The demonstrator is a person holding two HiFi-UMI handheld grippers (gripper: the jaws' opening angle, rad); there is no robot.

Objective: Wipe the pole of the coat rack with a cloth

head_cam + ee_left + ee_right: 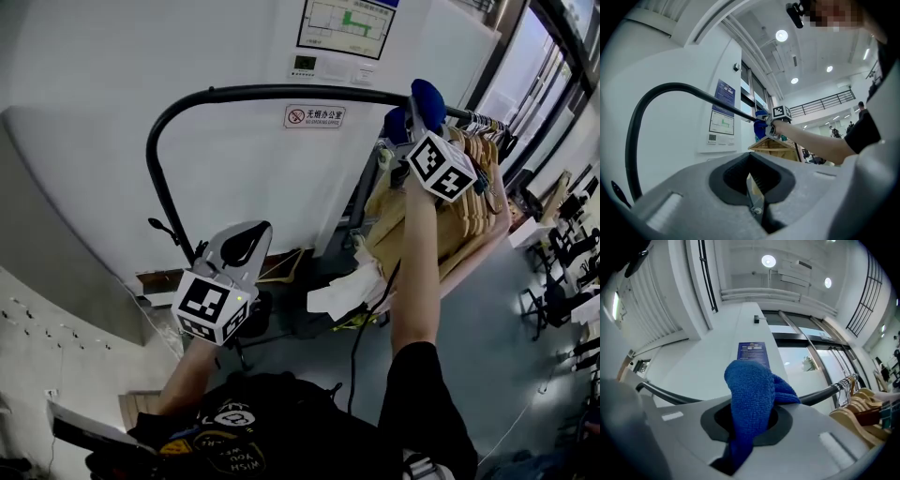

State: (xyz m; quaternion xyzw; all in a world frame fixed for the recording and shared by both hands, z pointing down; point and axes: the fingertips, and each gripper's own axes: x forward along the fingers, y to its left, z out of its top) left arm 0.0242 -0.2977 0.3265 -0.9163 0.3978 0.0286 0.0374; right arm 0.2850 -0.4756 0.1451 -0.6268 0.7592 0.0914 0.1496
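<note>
Location: indoor hall, white wall (103, 56) behind, grey floor (469, 319) below.

1. Left gripper (246, 242): nearest item. Held low at head-view left, pointing up toward the wall. Left gripper view shows its jaws drawn together to a thin slit w/ nothing between them. Well apart from the coat rack pole (281, 92).
2. Right arm (417, 281): bare forearm, black sleeve, raised straight up at head-view right.
3. Right gripper (422, 111): at top of that arm, marker cube (441, 167) facing the head cam. Jaws clamped on the blue cloth (750, 390). Cloth fills the jaw gap and bunches out above it in a rounded wad.
4. Cloth pos.: against the top bar of the pole, near the bar's right end, just beside the wooden hangers (473, 187). In the right gripper view the wad covers the pole where it crosses behind the jaws. The bar shows on both sides of the wad.
5. Pole: black tube. Runs horiz. along the wall, bends down in a curve at its left end, then drops toward the floor.
6. Hangers: packed row hung on the bar, to the right of the cloth.
7. Under the bar: white crumpled bundle (342, 291). Material cannot be told.
8. Wall items, farthest: small red-and-white sign (314, 116) just below the bar, framed chart (345, 26) above the bar.
</note>
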